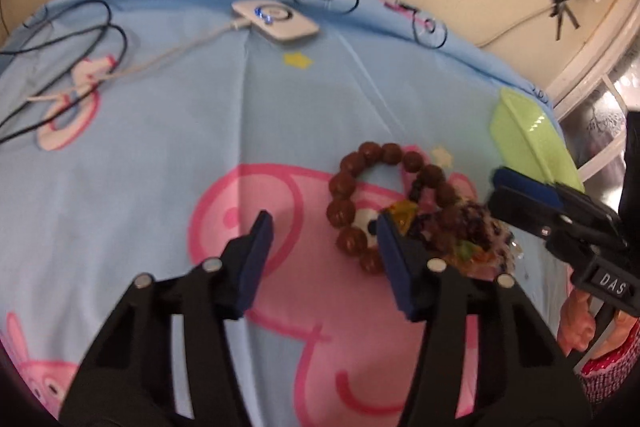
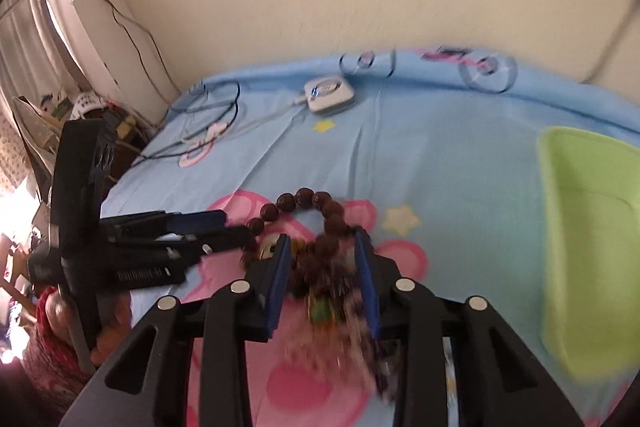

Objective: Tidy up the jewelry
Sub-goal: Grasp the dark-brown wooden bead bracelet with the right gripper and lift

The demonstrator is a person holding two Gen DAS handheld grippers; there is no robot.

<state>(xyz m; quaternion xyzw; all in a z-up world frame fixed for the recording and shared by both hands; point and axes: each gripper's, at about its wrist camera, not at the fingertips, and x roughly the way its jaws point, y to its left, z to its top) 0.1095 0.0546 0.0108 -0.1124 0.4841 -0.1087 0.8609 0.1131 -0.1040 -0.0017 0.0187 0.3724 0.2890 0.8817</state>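
A bracelet of large brown beads [image 1: 360, 163] lies on the blue cartoon bedsheet [image 1: 160, 131], tangled with a heap of smaller dark and coloured bead jewelry [image 1: 464, 231]. My left gripper [image 1: 322, 227] is open just left of it, its right finger overlapping the brown ring, only sheet between the pads. My right gripper [image 2: 322, 241] sits over the heap [image 2: 324, 267], its pads pressed on the blurred beads. Seen from the left wrist, the right gripper [image 1: 496, 189] comes in from the right with narrow jaws. The left gripper [image 2: 228, 227] reaches in from the left. A light green tray [image 2: 592, 247] lies to the right.
A white device with a blue light [image 1: 276, 21] and dark cables [image 1: 80, 27] lie near the wall at the sheet's far side. The green tray [image 1: 528, 147] sits by the bed's right edge, near a window frame [image 1: 592, 67]. A person's hand [image 1: 576, 331] holds the right gripper.
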